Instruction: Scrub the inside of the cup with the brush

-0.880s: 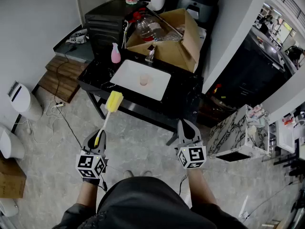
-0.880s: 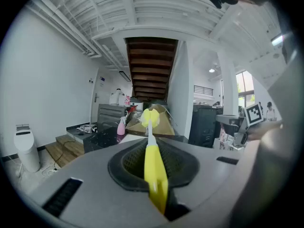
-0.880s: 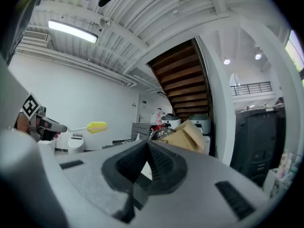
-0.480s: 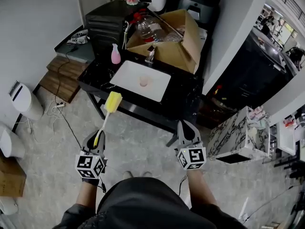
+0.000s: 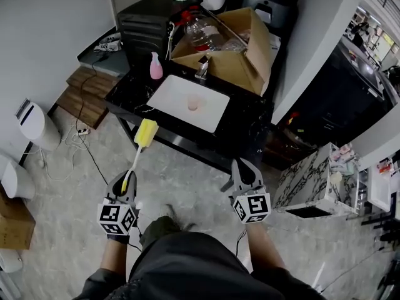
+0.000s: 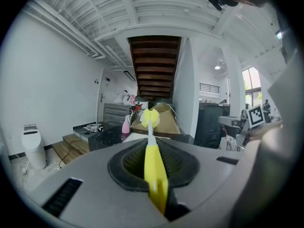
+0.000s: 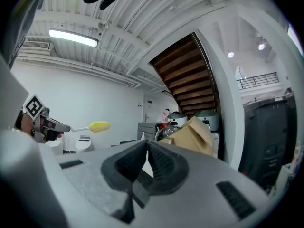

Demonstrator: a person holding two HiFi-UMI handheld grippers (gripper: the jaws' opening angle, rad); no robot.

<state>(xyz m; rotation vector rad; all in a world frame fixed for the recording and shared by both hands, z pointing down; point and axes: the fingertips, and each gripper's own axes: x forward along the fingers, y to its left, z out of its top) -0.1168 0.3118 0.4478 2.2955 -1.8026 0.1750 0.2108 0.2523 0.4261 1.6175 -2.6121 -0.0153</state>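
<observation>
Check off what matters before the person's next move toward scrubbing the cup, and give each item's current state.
1. Brush held in the left tool: ok. The jaws are shut on its yellow handle, with the sponge end pointing forward.
2. Right tool free for the cup: ok. It is shut with nothing between its jaws, so it likely needs to open first.
3. Cup located: ok. It sits in the white sink.
4. Tools near the cup: not ok. Both are over the floor, short of the counter.
5. Cup upright and empty: cannot tell, as it is too small in the head view.
</observation>
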